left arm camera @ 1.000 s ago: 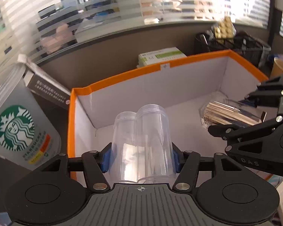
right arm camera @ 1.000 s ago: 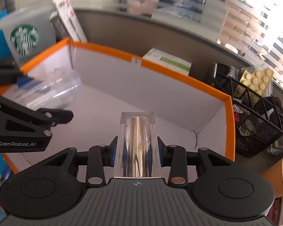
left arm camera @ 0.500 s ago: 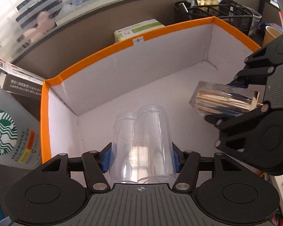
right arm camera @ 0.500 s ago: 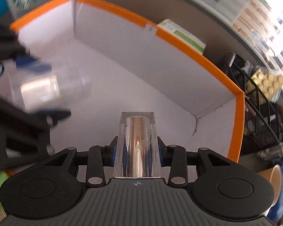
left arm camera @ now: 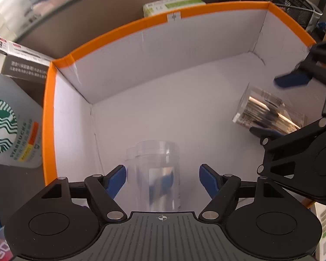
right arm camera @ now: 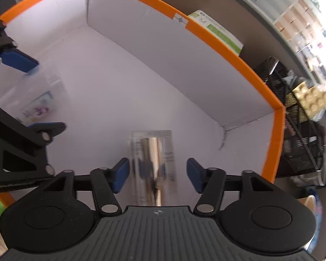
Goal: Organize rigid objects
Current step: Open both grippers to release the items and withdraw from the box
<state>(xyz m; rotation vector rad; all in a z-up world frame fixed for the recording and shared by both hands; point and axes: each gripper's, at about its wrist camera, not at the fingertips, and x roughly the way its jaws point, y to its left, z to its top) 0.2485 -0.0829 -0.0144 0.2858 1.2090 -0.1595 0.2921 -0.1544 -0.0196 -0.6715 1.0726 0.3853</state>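
The left tongs (left arm camera: 162, 179) stand spread, blue pads clear of the clear plastic cups (left arm camera: 155, 174) lying on the floor of the orange-rimmed box (left arm camera: 119, 30). The right tongs (right arm camera: 158, 177) are likewise released, with the clear case of gold-coloured sticks (right arm camera: 153, 163) lying between the pads, apart from both. "GenRobot" shows faintly on the left tool's side. Outside the box's left wall lies a Starbucks cup (left arm camera: 10, 128), a grey carton (left arm camera: 21, 65) beside it; a green-and-white box (left arm camera: 171, 4) sits behind.
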